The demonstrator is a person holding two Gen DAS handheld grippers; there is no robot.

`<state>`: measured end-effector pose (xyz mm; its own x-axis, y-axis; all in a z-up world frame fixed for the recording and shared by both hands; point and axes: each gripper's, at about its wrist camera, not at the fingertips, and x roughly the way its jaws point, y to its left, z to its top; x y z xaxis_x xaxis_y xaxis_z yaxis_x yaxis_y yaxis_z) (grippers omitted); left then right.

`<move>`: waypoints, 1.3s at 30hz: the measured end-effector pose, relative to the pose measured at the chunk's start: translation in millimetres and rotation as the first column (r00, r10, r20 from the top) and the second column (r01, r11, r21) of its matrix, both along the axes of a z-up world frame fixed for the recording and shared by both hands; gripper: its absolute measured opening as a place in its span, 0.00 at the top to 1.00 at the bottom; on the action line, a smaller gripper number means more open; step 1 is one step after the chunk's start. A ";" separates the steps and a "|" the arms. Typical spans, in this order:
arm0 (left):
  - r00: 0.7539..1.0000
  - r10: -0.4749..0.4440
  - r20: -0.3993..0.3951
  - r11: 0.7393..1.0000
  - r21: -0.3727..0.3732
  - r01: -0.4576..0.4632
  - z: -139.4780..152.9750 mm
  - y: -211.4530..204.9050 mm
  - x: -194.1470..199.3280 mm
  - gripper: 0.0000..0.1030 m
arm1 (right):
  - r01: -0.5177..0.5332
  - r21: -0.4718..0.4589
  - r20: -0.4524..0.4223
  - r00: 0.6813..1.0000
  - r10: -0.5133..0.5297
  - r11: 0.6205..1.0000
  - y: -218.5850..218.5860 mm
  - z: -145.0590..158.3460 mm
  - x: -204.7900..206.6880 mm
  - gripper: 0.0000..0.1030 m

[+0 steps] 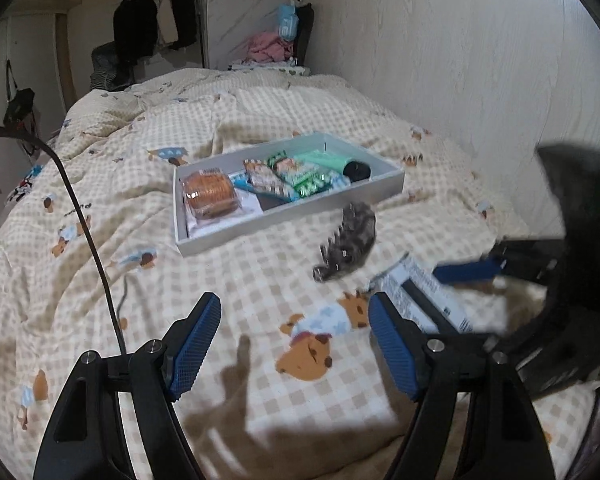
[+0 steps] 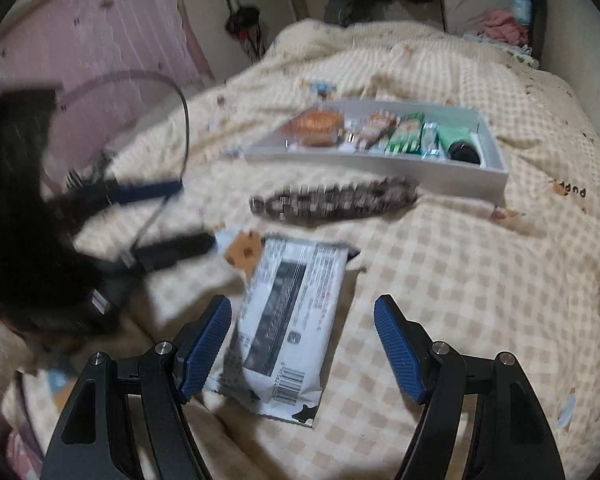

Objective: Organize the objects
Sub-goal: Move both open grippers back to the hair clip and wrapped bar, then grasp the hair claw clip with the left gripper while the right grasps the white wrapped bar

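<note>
A bed (image 1: 100,200) under a checked quilt with bear prints carries a shallow grey tray (image 1: 380,188). In the tray lie, side by side, a wrapped round biscuit pack (image 1: 211,196), several snack packets (image 1: 288,178), a mint-green tube (image 1: 324,160) and a black round cap (image 1: 357,171) at the end of it.

Just in front of the tray, on the quilt, lies a dark speckled hair clip (image 1: 348,248), blurred in both views. Nearer than the clip lies a white packet (image 2: 288,320) with a dark panel and a barcode.

The left view shows the left gripper (image 1: 296,344) with its fingers spread wide over bare quilt and a bear print, nothing between them. The white packet shows there only as a corner behind the right-hand finger, and the right gripper (image 1: 466,272) enters from the right edge as a dark blur with one blue finger over that packet. This view also takes in a clothes rail (image 1: 156,20) and a pink heap (image 1: 266,46) at the far end of the bed.

The right view shows the packet whole: the right gripper's fingers stand wide, the packet lying between them and closer to the left-hand finger (image 2: 206,348); whether that finger touches it cannot be told. The left gripper (image 2: 160,216) appears at the left as a blur, beside a pink curtain (image 2: 100,40).
</note>
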<state>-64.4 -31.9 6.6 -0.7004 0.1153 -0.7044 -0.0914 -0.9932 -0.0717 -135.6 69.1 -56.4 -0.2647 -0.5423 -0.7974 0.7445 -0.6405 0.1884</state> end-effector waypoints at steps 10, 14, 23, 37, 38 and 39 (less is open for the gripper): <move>0.992 -0.109 0.070 0.994 0.007 0.109 11.3 8.7 -44.0 0.23 | 0.116 -0.098 0.006 0.993 -0.116 0.988 26.7 5.3 -3.5 0.51; 0.981 -0.162 0.103 0.979 -0.104 0.173 1.5 29.6 -63.8 0.23 | 0.229 -0.153 0.026 0.973 -0.228 0.961 47.0 10.2 -12.0 0.51; 0.941 -0.252 0.226 0.963 -0.034 0.266 -21.1 53.8 -100.5 0.52 | 0.323 -0.212 0.121 0.945 -0.303 0.922 67.9 7.7 -22.9 0.51; 0.938 -0.230 0.258 0.963 -0.077 0.258 -7.1 44.0 -79.2 0.67 | 0.305 -0.225 0.140 0.950 -0.279 0.925 66.7 6.4 -23.4 0.51; 0.941 -0.221 0.255 0.964 -0.088 0.251 -3.7 41.9 -72.2 0.67 | 0.303 -0.226 0.142 0.950 -0.277 0.926 66.7 6.2 -22.8 0.51; 0.944 -0.214 0.251 0.965 -0.095 0.244 -0.1 38.8 -64.6 0.67 | 0.303 -0.227 0.143 0.951 -0.276 0.926 66.8 6.3 -22.5 0.51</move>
